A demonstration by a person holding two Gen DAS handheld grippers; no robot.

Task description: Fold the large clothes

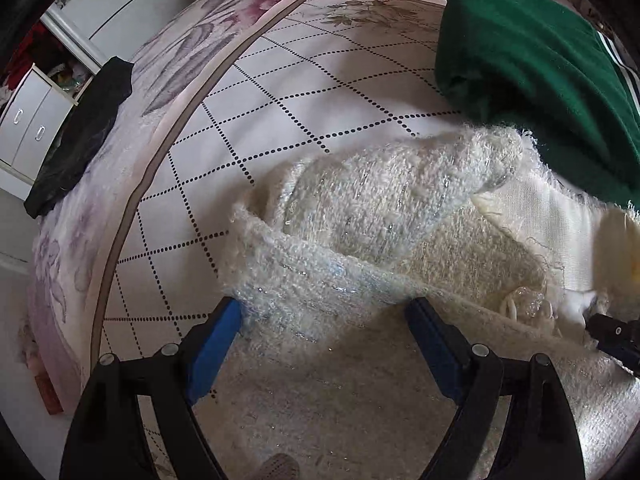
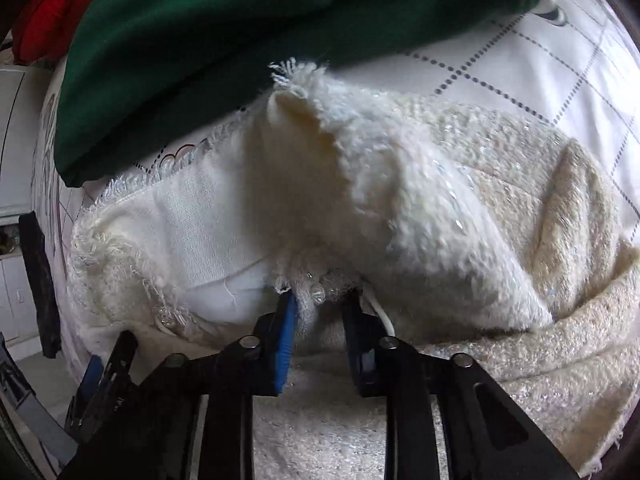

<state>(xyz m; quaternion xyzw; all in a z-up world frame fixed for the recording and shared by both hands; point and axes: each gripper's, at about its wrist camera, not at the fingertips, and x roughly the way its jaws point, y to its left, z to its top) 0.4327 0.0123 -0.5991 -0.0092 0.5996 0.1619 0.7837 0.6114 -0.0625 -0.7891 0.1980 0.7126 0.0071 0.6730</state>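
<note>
Left wrist view: one bed fills the picture, its cover white with a grid of dotted black lines and a border of purple flowers; three garments lie on it; one fuzzy cream-white garment with silvery threads lies crumpled in the lower middle and right; one dark green garment lies at the upper right, its lower edge touching the white one; one black garment hangs over the left edge of the bed; a white cabinet with two handles stands beyond that edge; the left gripper points steeply down, its two blue-padded fingers spread wide, one on either side of a fold of the white garment, and the pads do not press on it; at the right edge a small part of the other gripper shows against the same garment. Right wrist view: the white garment fills most of the picture, with smooth white lining turned out at the left and a frayed tuft at the top; one green garment lies across the top, overlapping the white one; one red cloth shows at the upper left corner; the black garment hangs at the left edge; the right gripper has its two fingers drawn near together, pinching a beaded, fuzzy edge of the white garment between the pads; a thin white cord lies against the right finger; the left gripper's tip shows at the lower left.
</note>
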